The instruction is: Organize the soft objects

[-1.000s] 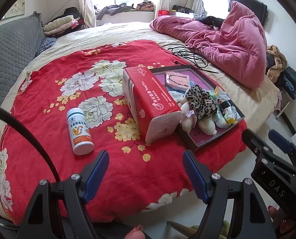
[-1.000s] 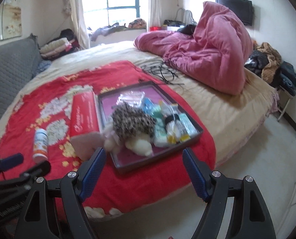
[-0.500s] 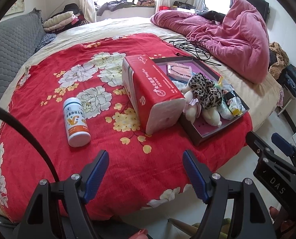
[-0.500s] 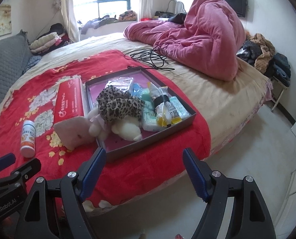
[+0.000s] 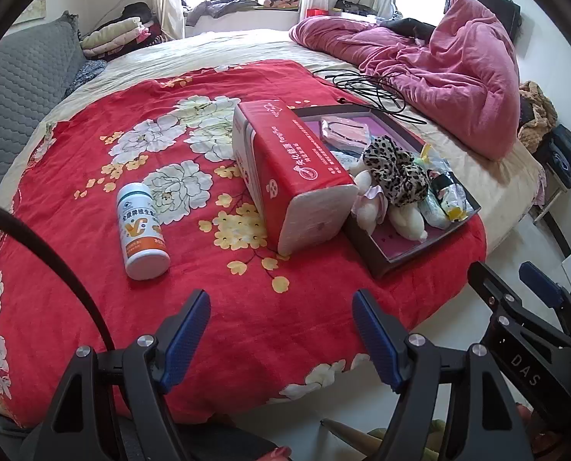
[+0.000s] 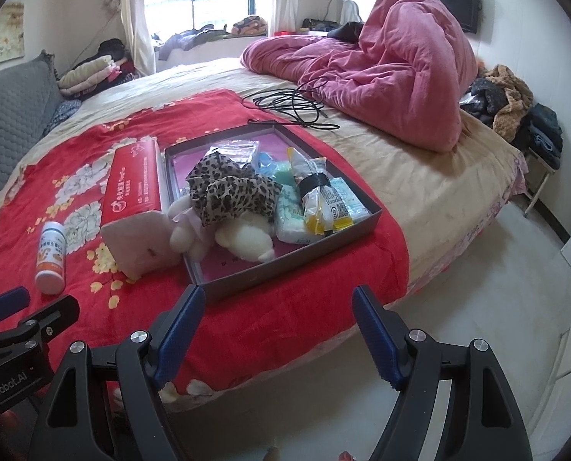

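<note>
A dark tray [image 6: 323, 250] with a pink floor sits on the red flowered blanket [image 5: 93, 176] near the bed's front edge. In it lie a leopard-print cloth [image 6: 227, 192], a white plush toy [image 6: 243, 240] and several soft packets [image 6: 323, 199]. The tray [image 5: 396, 259], cloth [image 5: 396, 176] and plush [image 5: 404, 221] show in the left wrist view too. A red tissue pack [image 5: 297, 176] lies against the tray's left side, also in the right wrist view [image 6: 135, 192]. My left gripper [image 5: 281, 330] and right gripper [image 6: 277, 324] are open and empty, short of the bed edge.
A white and orange bottle [image 5: 141, 226] lies on the blanket left of the tissue pack. A black cable [image 6: 293, 105] and a heaped pink quilt [image 6: 393, 77] lie behind the tray. A grey sofa [image 5: 12, 88] stands left, with bare floor [image 6: 496, 288] to the right.
Both grippers have moved closer to the bed; the objects sit larger and lower in both views. Nothing on the bed has moved.
</note>
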Demonstrator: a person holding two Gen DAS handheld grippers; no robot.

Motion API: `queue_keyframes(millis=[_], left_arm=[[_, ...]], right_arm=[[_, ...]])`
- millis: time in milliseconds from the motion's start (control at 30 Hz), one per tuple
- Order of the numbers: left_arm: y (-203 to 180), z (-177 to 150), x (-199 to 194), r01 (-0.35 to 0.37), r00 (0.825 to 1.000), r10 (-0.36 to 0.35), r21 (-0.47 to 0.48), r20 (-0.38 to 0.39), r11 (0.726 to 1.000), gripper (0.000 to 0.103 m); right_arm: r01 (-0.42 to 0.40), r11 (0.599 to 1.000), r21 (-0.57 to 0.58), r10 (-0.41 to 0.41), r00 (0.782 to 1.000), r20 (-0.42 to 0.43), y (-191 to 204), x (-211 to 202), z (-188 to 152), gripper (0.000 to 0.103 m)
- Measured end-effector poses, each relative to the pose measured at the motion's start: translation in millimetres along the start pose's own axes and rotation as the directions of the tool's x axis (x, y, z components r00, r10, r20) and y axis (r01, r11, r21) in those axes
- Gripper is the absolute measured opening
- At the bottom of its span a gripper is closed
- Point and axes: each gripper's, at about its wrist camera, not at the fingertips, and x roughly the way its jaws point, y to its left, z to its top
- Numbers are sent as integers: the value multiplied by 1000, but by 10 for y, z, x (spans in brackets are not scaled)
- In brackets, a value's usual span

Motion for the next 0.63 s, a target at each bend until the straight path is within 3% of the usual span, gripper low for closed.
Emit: queue_keyframes(millis=[633], left_arm=[[73, -20, 58, 17, 1000, -18, -31, -22, 999, 75]], right_arm=[[-6, 1000, -9, 6, 1000, -24, 18, 48, -35, 80]])
